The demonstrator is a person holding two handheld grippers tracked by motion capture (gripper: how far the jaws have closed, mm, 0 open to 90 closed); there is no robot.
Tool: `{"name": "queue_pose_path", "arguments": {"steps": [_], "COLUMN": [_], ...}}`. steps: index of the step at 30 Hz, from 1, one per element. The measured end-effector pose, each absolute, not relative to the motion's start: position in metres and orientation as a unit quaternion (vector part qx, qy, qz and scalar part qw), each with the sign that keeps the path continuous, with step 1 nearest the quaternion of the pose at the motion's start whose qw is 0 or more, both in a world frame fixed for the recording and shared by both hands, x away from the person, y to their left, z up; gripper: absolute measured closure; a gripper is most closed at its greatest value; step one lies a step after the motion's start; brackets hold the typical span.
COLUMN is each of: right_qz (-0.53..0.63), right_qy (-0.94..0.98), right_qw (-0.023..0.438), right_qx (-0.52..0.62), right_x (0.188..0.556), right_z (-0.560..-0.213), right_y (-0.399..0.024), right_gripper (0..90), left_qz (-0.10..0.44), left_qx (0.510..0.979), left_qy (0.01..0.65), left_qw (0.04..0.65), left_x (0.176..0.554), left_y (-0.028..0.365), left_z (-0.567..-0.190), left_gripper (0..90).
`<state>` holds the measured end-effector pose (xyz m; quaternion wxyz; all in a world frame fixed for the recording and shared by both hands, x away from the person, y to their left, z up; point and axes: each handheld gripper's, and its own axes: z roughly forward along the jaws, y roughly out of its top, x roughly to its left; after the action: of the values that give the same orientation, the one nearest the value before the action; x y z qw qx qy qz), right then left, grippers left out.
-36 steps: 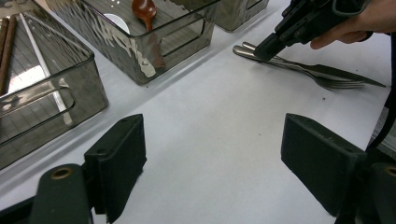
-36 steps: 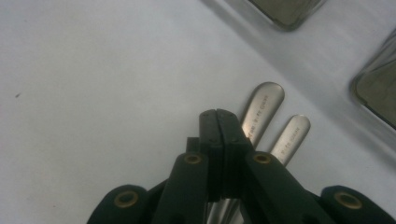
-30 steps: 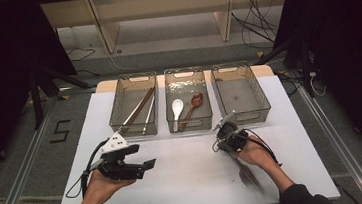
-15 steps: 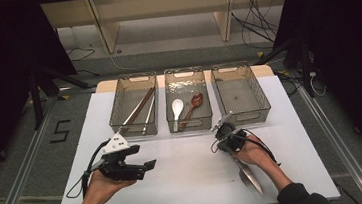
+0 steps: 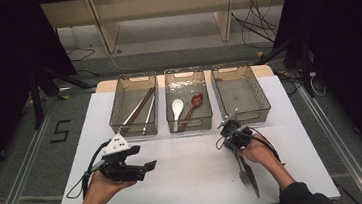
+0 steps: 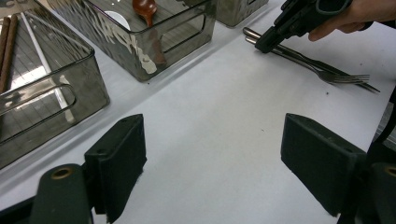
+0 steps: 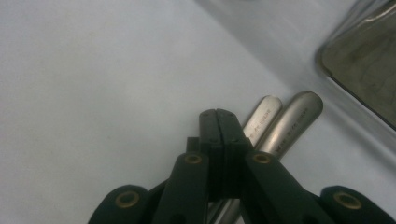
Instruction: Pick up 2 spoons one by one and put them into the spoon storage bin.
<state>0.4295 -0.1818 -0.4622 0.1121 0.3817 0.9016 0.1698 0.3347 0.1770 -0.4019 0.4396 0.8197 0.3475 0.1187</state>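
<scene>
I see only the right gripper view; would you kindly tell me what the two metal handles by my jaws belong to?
Observer: One belongs to a fork; its tines show in the left gripper view.
Operator: Thank you. Is the tray nearest it empty?
Observer: Yes, the right tray looks empty.
Operator: And the left gripper?
Observer: The left gripper is open, with nothing between its jaws.

Bright overhead light on the white table (image 5: 190,166), dark surroundings; the right gripper view is softly blurred.
</scene>
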Motion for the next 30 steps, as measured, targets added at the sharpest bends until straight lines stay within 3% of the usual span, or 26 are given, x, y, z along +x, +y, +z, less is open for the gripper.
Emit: {"name": "queue_pose_path", "arguments": {"steps": [16,30], "right_qz": [0.134,0.118], "right_qy": [0.881,0.864], "right_qw": [0.115,0.098], "right_qx": [0.439,0.480], "right_x": [0.425,0.400], "right_z": [-0.459,-0.455], "right_y": [-0.225,-0.268], "right_gripper": [90.0,90.0], "left_qz": [0.117,0.118], "left_qx": [0.819,0.819], "left_qy": [0.347,0.343], "left_qw": [0.442,0.444], "left_x": [0.334,0.334], "left_y": [0.177,0.175], "left_z": [-0.401,-0.401], "left_gripper": [21.5,21.5]}}
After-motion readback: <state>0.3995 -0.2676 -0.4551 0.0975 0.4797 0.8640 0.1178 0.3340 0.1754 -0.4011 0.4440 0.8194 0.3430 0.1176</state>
